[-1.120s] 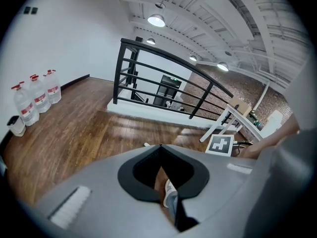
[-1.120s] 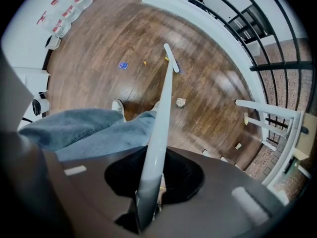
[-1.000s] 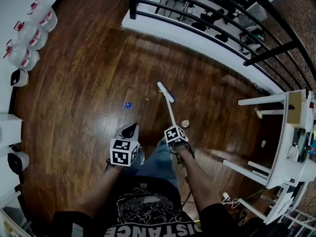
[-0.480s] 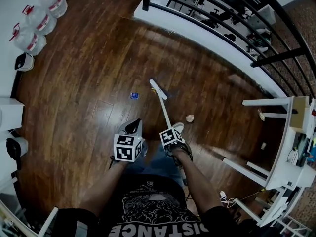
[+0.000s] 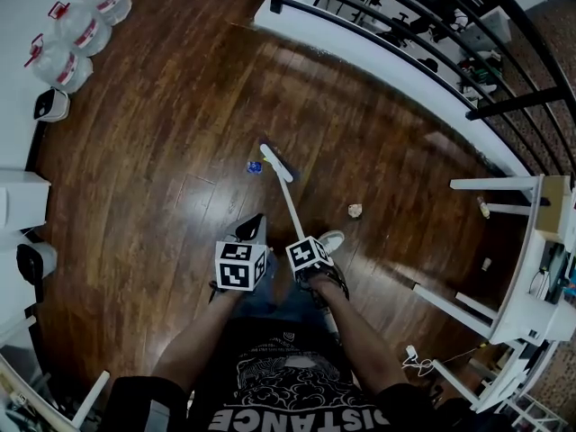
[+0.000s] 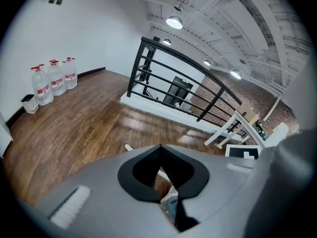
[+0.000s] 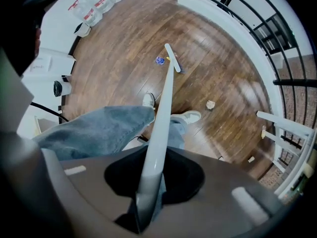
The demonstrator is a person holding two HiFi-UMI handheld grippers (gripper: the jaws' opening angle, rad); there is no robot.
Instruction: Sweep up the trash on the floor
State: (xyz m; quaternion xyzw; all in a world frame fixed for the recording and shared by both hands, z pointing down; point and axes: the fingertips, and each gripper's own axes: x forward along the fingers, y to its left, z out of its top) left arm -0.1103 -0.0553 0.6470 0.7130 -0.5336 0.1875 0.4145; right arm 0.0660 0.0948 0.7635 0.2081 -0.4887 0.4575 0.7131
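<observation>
While both forearms reach forward and down from the chest, the left gripper (image 5: 243, 257) and right gripper (image 5: 306, 252) hang side by side above the floor (image 5: 171, 151), marker cubes up. The right gripper is clamped on the broom (image 5: 290, 205), whose pale handle slants toward 11 o'clock to its head on the boards. The left gripper is closed on a dustpan (image 5: 249, 230) that juts toward 12 o'clock, just left of the handle.

A blue scrap (image 5: 255, 166) lies at 9 o'clock of the broom head, just beside it. A paper wad (image 5: 355, 211) lies apart at 3 o'clock of the handle, past a white shoe (image 5: 329, 239).

The right gripper view looks down the handle through its closed jaws and shows a jeans leg (image 7: 99, 128) at 9 o'clock, which the head view mostly hides. The left gripper view looks level instead: bottles (image 6: 52, 81) stand at 10 o'clock by the wall, and a railing (image 6: 168, 73) and ceiling lamps (image 6: 174, 22) show at 12 o'clock.
</observation>
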